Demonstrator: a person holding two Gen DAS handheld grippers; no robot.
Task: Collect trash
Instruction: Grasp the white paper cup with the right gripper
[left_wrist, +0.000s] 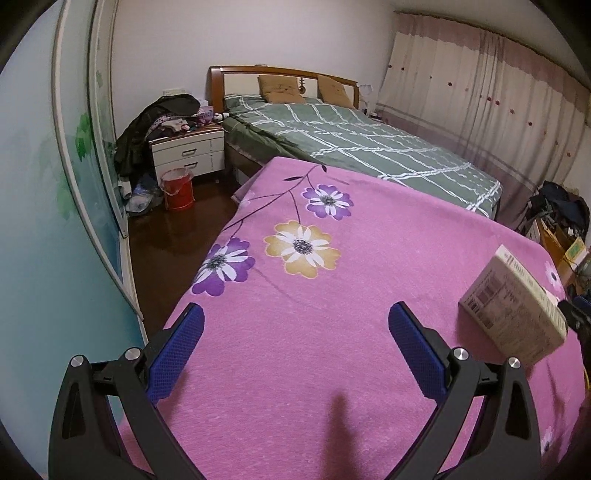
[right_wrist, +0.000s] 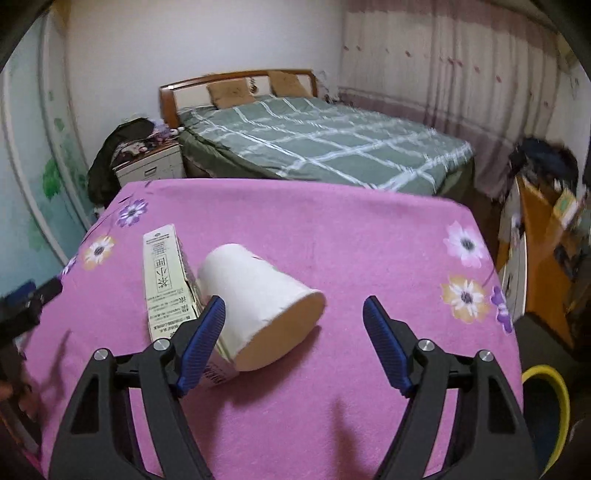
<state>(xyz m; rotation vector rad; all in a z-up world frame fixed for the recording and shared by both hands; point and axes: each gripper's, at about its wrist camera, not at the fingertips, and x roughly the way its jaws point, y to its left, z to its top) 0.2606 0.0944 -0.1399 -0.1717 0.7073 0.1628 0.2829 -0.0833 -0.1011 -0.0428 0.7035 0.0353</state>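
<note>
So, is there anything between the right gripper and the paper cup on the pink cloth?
Nothing visible blocks it. The right gripper is open, and the paper cup lies on its side directly ahead. Only the box sits against the cup's left side.

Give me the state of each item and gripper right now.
left gripper: open, empty, over the pink cloth
right gripper: open, empty
paper cup: tipped on its side, mouth toward the camera
carton: lying flat, touching the cup
yellow-rimmed bin: open
</note>
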